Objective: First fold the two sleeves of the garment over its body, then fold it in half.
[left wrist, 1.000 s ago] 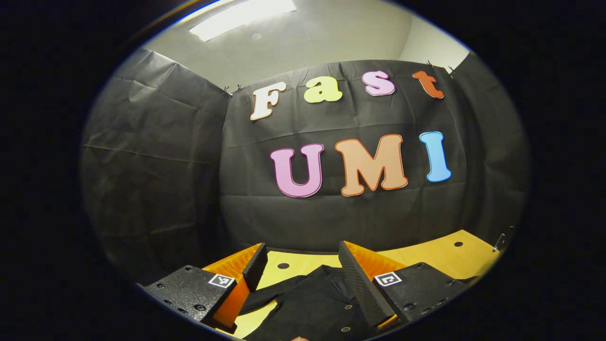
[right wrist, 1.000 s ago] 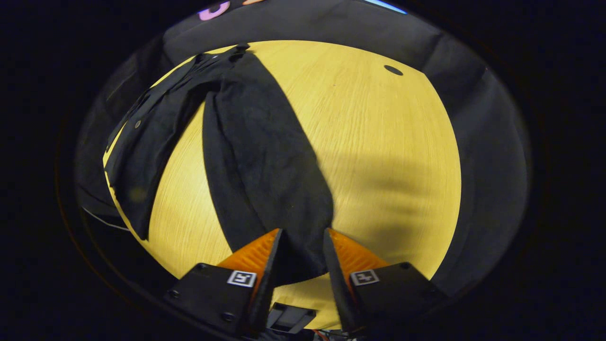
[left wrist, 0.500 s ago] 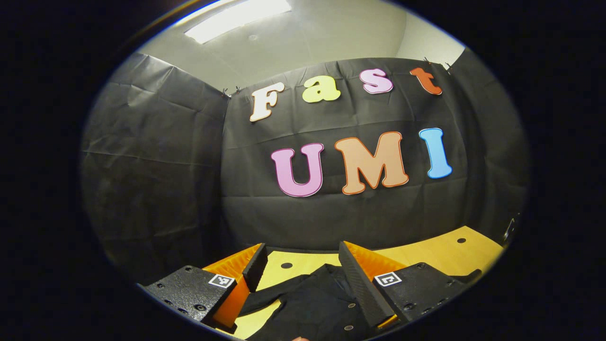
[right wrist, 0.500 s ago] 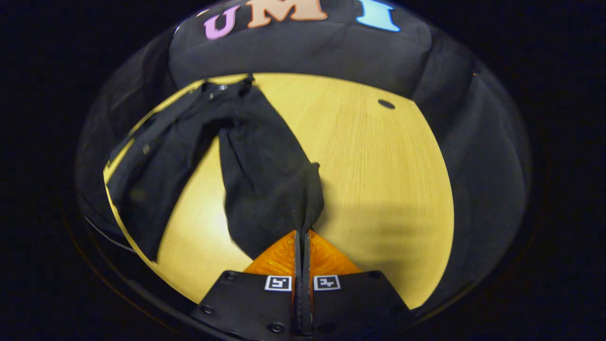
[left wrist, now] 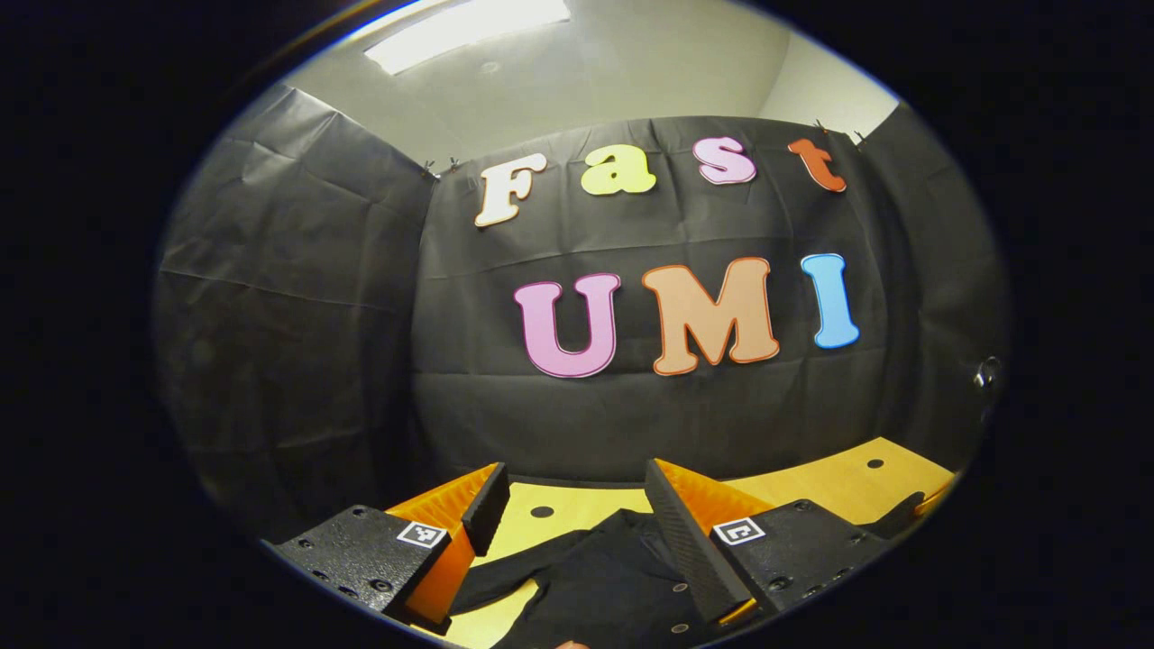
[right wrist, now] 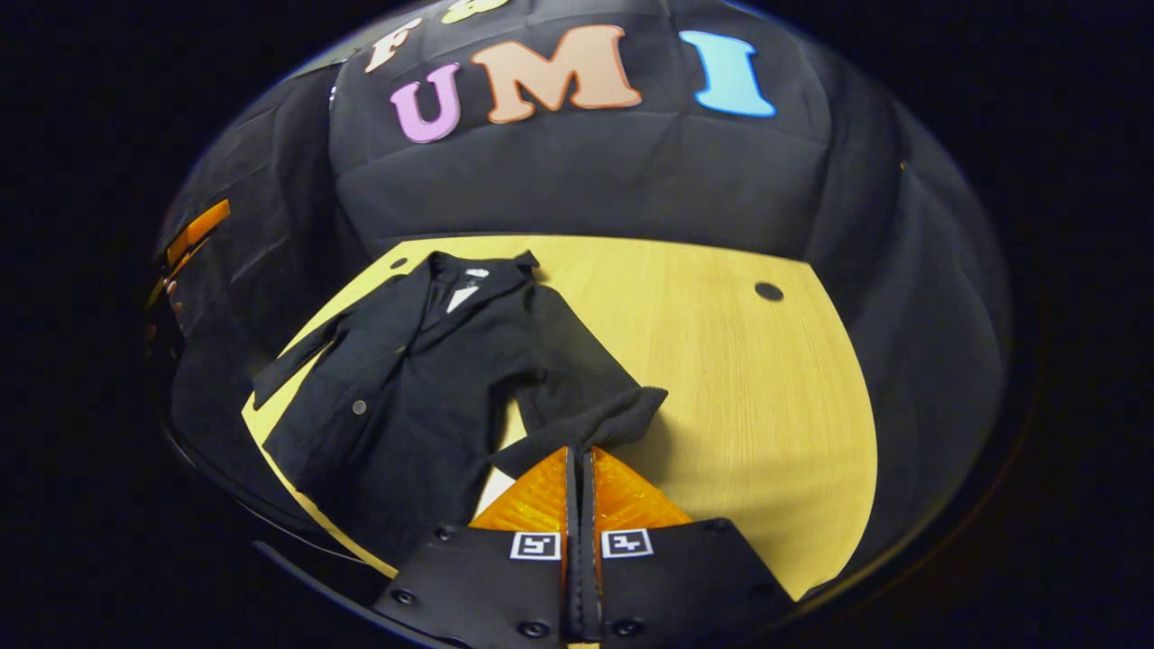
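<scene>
The right hand-held gripper, fingers pressed together, pinches the cuff of the black buttoned cloth garment lying on the pale wooden table, likely to fold that sleeve across the body, while the left hand-held gripper hovers spread over the collar.

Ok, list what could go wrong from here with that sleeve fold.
1. The right hand-held gripper pinches only the cuff edge of the sleeve; the thin grip may slip as it carries over.
2. The sleeve already bunches near the cuff, so it might land creased on the black jacket.
3. The left hand-held gripper hangs open above the collar, not pinning the jacket, so pulling could drag it along the wooden table.
</scene>
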The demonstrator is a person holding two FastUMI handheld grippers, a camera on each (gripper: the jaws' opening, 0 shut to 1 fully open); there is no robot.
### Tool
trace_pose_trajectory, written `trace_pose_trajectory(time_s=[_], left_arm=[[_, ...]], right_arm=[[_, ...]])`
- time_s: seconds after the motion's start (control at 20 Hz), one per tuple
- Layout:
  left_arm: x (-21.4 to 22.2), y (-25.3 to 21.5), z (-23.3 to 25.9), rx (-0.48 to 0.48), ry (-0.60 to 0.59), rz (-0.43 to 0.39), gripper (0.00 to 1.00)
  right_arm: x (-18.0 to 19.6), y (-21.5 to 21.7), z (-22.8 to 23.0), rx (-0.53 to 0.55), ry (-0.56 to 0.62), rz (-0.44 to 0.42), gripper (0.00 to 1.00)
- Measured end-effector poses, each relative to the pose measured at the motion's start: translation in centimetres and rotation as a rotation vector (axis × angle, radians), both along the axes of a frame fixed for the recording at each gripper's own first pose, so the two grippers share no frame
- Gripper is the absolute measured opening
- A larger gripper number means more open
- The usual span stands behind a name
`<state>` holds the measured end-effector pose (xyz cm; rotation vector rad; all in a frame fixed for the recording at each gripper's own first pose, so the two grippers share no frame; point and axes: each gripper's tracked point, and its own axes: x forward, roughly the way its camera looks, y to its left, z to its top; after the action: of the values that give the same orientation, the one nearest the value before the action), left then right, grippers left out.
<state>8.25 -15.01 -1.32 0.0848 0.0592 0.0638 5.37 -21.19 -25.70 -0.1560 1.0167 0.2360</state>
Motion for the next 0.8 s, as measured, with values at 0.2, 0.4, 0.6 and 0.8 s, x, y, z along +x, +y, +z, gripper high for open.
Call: trace_pose_trajectory(time_s=[0.2,0.4,0.6,0.8], left_arm=[[0.6,3.7,-0.3,-0.003,-0.006,0.017,0.91],[0.5,7.6,-0.6,-0.024,-0.008,0.049,0.91],[0.2,11.4,-1.5,-0.045,0.003,0.084,0.91],[-0.2,14.9,-2.2,-0.041,0.015,0.11,0.93]], right_arm=[[2.4,4.0,3.1,-0.057,-0.05,0.079,0.02],[4.0,8.8,4.3,-0.065,-0.07,0.135,0.02],[5.3,14.4,5.0,-0.035,-0.089,0.188,0.02],[6.3,19.6,4.8,-0.007,-0.098,0.237,0.02]])
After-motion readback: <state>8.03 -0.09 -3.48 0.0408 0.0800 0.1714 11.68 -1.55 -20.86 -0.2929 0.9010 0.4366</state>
